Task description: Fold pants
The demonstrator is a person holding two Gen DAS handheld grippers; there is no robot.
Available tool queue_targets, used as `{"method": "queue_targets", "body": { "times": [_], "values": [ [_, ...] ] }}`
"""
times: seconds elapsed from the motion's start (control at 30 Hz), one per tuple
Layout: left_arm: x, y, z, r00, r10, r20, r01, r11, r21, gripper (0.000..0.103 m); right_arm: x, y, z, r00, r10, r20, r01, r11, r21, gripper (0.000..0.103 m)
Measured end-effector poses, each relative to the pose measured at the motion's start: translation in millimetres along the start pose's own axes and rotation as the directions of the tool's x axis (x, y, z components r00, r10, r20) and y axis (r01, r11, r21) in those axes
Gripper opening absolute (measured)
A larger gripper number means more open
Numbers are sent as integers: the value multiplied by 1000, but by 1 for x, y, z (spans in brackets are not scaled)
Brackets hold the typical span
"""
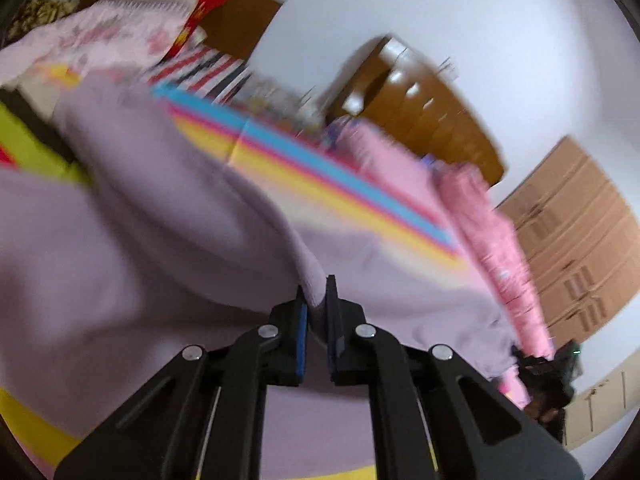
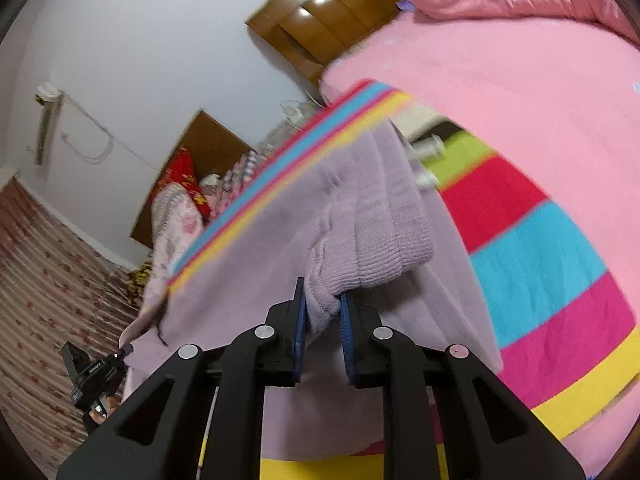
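Note:
The pants [image 1: 140, 216] are pale lilac knit and hang lifted over the striped bed cover. My left gripper [image 1: 316, 296] is shut on a pinched fold of their fabric. My right gripper [image 2: 322, 300] is shut on the ribbed elastic waistband [image 2: 384, 220] of the same pants [image 2: 256, 264]. Each gripper also shows in the other's view: the right one at the far right edge [image 1: 548, 376], the left one at the lower left [image 2: 96, 376], both holding the cloth. Both views are blurred by motion.
The bed has a striped cover of pink, blue, yellow and red [image 2: 552, 280] over a pink sheet [image 2: 520, 80]. A pink quilt [image 1: 496, 240] lies along one side. A wooden headboard [image 2: 332, 12], floral bedding [image 1: 112, 36] and a cardboard box [image 1: 580, 240] stand around.

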State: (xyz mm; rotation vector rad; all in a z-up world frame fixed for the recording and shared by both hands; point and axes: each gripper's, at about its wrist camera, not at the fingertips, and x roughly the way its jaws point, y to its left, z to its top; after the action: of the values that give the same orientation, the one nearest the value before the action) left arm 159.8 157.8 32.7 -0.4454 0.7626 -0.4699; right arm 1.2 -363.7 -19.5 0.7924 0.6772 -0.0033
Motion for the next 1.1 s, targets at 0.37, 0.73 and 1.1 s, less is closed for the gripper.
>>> {"method": "queue_targets", "body": {
  "times": [0.37, 0.73, 1.1],
  "values": [
    [-6, 38, -80, 994, 53, -92, -57, 997, -46, 7, -11, -18, -43, 995, -59, -78, 58, 998, -18, 17],
    [-17, 30, -83, 992, 106, -74, -106, 994, 9, 7, -5, -34, -53, 995, -27, -95, 29, 999, 26, 13],
    [-16, 42, -97, 989, 120, -90, -121, 993, -4, 7, -14, -28, -51, 997, -37, -70, 37, 999, -6, 13]
  ]
}}
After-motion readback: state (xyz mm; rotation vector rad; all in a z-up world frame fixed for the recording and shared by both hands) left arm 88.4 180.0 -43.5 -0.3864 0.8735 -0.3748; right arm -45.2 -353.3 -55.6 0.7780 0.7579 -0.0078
